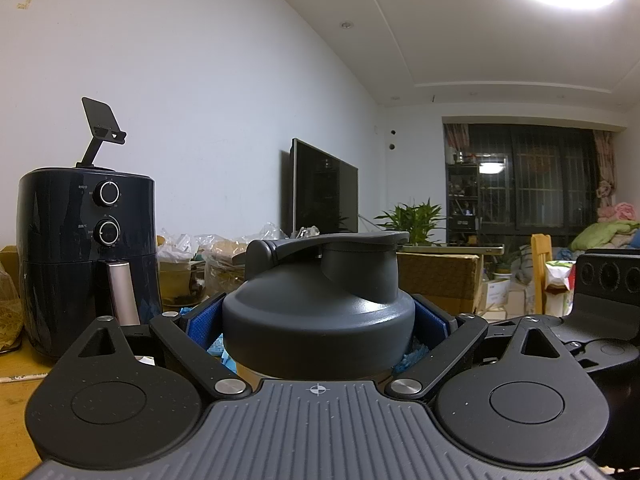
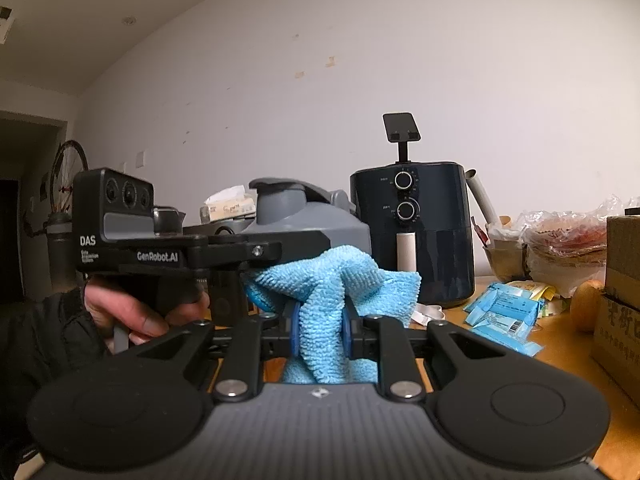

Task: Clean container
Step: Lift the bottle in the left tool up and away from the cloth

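**Gray bottle clamped on the left, blue cloth pinched on the right**

Behind the work stands a dark blue air fryer (image 1: 88, 256) with two dials, and a black phone stand (image 1: 102, 128) sits on top of it. Crumpled plastic bags (image 1: 208, 252) lie between the fryer and a flat television (image 1: 324, 188) on the wall side. Light blue packets (image 2: 504, 312) lie on the wooden table (image 2: 560, 344), near a cardboard box (image 2: 620, 312).

The left gripper (image 1: 318, 320) is closed on the gray bottle (image 1: 320, 308), its blue pads (image 1: 204, 320) pressing both sides under the flip lid. The right gripper (image 2: 320, 332) is closed on a light blue microfiber cloth (image 2: 332, 292), which bulges up and hides the lower bottle.

Only the right wrist view shows the hand (image 2: 132, 312) holding the left gripper, and a bicycle wheel (image 2: 68, 176) far behind. Only the left wrist view shows the window (image 1: 532, 184) and a green plant (image 1: 416, 216).
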